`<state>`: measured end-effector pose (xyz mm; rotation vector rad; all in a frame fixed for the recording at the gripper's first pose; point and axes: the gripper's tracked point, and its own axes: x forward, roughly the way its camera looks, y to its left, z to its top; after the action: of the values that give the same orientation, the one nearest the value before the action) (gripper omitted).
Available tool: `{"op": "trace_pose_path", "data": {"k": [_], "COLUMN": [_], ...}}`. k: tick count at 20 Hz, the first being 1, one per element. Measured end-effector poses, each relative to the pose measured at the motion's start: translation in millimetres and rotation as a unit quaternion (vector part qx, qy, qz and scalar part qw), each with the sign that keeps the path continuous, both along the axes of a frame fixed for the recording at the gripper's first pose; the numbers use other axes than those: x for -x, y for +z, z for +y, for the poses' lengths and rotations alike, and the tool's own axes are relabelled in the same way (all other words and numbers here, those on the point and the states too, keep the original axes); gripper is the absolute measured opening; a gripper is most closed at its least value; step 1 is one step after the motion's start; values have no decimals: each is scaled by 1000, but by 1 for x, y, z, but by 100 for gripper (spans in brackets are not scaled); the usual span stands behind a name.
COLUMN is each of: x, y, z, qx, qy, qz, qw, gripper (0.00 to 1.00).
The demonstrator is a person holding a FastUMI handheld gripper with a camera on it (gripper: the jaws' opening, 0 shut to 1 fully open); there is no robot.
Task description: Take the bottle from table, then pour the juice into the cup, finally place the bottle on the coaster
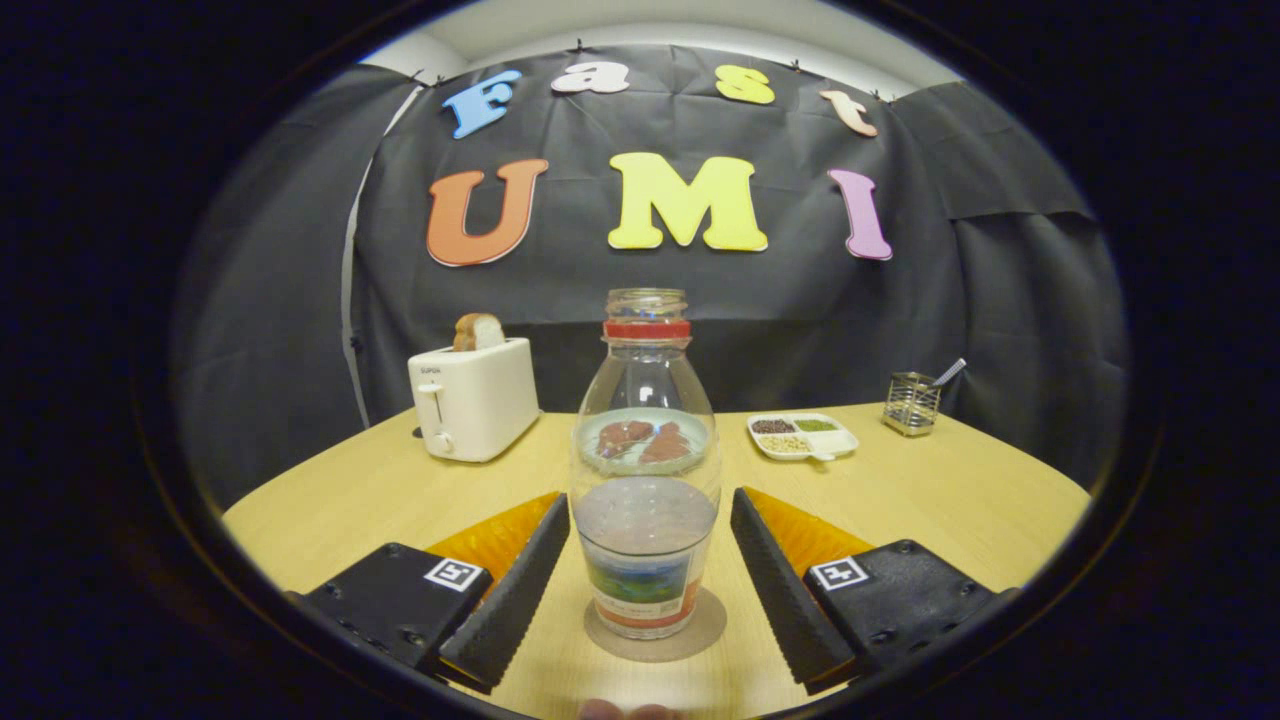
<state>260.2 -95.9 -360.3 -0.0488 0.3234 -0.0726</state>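
Jaws spread wide, the gripper (648, 560) flanks the bottle (645, 470) without touching it. It stands upright on the coaster (700, 630), toaster (472, 398) and tray (802, 436) beyond on the table (960, 490).

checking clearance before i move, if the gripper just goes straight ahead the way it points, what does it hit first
Most likely the bottle: it stands on the coaster between the open gripper fingers, neither pad touching it. Going straight on, the gripper's body would probably meet the bottle's base, though depth there is hard to judge.
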Motion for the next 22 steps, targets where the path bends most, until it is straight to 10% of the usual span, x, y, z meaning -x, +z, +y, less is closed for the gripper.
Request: {"op": "trace_pose_path", "data": {"k": [8, 22], "x": [38, 198], "y": [54, 310], "z": [4, 36], "qx": [11, -43], "qy": [-3, 16], "qz": [-16, -159], "qw": [1000, 986], "gripper": [100, 100]}}
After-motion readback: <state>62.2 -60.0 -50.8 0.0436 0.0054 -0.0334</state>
